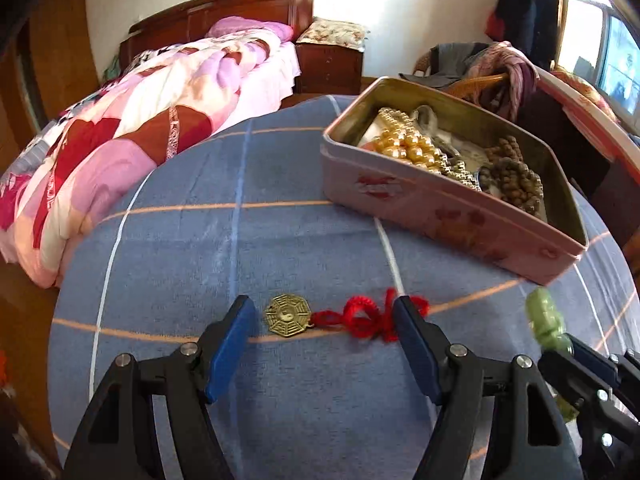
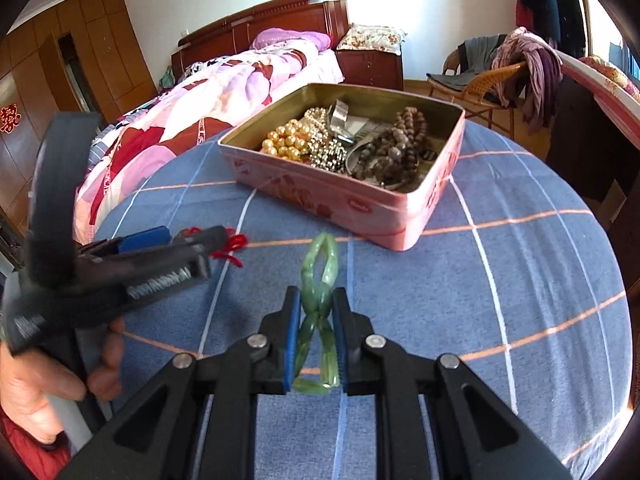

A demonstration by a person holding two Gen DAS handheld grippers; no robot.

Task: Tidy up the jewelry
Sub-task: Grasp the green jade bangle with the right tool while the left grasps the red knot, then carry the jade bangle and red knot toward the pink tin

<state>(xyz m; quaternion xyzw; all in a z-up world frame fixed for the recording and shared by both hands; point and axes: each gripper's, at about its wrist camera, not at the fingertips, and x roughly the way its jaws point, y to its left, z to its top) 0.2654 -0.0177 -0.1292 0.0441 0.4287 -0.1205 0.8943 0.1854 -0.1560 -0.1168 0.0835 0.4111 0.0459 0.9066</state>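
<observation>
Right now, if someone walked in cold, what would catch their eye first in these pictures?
Probably the green bracelet, squeezed into a figure-eight between the right gripper's blue fingers above the blue plaid cloth. Next, the pink tin behind it, heaped with gold pearls and brown beads. Then the brass octagonal charm on its red cord, lying between the left gripper's open fingers.

Two wrist views, angled down, tin [image 1: 452, 216] shared

Open left tongs [image 1: 325, 316] around brass pendant [image 1: 287, 315], red cord [image 1: 366, 318].
</observation>
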